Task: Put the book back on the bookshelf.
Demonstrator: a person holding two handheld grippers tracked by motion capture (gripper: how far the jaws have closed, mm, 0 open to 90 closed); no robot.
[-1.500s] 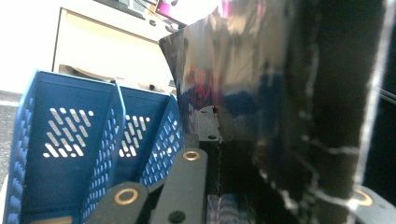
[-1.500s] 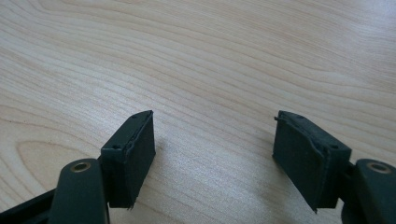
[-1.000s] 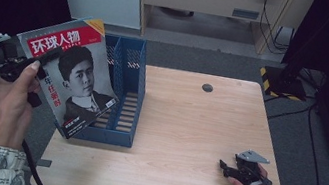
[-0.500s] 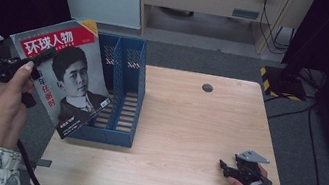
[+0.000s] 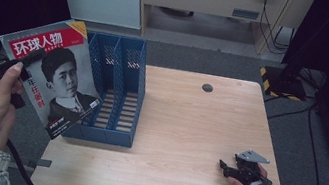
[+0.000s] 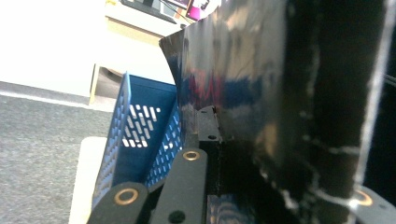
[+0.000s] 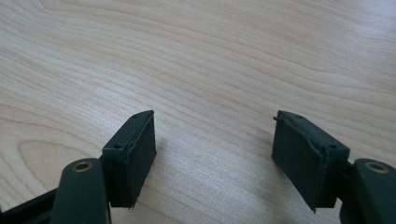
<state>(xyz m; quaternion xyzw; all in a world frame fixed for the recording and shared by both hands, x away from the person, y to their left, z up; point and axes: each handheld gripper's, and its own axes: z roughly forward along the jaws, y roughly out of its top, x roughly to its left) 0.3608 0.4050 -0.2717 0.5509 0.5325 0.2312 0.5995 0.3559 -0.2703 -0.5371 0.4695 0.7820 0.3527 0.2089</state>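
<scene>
Between hand-held gripper (image 5: 25,61) jaws: magazine (image 5: 56,77)

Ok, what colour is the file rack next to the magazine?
Blue, with perforated walls; the rack shows best in the high view.

The file rack (image 5: 117,89) stands on the desk's (image 5: 184,141) left part. The magazine (image 5: 51,73) hangs just left of it, overlapping its left wall. The right gripper (image 5: 231,168) rests near the desk's front right corner, well apart.
</scene>
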